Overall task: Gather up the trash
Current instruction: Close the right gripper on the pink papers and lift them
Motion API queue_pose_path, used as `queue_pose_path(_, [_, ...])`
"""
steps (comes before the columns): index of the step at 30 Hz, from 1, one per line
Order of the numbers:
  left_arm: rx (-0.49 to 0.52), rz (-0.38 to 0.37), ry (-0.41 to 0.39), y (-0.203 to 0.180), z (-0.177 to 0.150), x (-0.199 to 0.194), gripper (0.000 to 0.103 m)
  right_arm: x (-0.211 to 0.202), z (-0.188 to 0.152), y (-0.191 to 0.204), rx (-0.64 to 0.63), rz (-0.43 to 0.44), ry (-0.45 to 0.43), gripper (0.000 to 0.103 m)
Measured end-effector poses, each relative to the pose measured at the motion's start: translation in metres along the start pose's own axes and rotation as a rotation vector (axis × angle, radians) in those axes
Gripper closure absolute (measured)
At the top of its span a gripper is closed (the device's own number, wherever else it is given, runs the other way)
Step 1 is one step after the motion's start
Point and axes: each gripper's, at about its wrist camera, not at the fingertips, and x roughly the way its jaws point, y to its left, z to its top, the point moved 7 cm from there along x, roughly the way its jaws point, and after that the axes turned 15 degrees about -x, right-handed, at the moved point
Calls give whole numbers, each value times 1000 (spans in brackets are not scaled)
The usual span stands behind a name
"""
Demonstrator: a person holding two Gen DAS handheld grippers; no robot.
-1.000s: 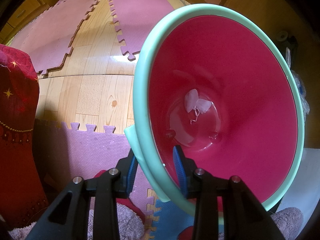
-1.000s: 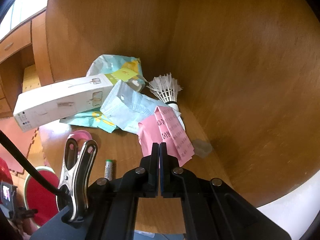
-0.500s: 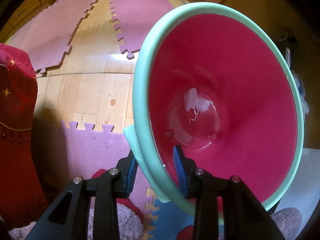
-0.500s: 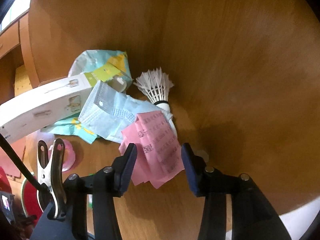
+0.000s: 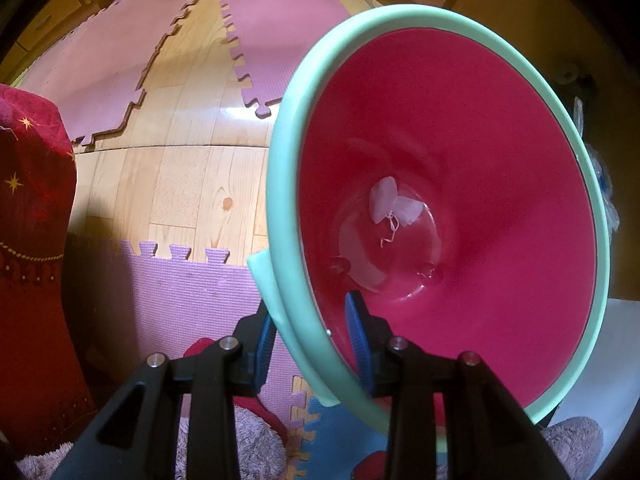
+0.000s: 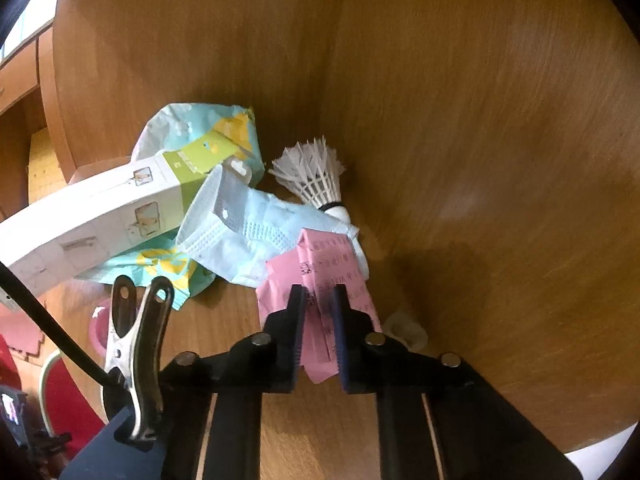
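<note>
Left gripper (image 5: 310, 330): I'm clamping the mint rim of the red bucket (image 5: 500, 128).
Bucket contents: one white scrap (image 5: 390, 206) lying at the bottom.
Right gripper (image 6: 318, 320): my jaws have just been closing around the pink slip (image 6: 320, 280) on the wooden table (image 6: 500, 160), beside the face mask (image 6: 248, 232).

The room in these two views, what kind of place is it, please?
Probably a home living room or playroom. The wooden floor carries interlocking foam mats, and a wooden table holds household litter: a face mask, a shuttlecock and a pink paper slip.
</note>
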Motion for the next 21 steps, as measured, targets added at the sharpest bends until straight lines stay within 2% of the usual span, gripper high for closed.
queue_pose_path(5, [0,0,0,0,0,0,67,-12,7,-5,-11,-31,-38,98])
queue_pose_path(10, [1,0,0,0,0,0,67,-29,10,-3,-21,-10,-81,100])
queue_pose_path(16, [1,0,0,0,0,0,67,-54,11,14,-37,52,-127,100])
queue_pose_path(21, [0,0,0,0,0,0,67,-77,7,49,-87,123,-165,100])
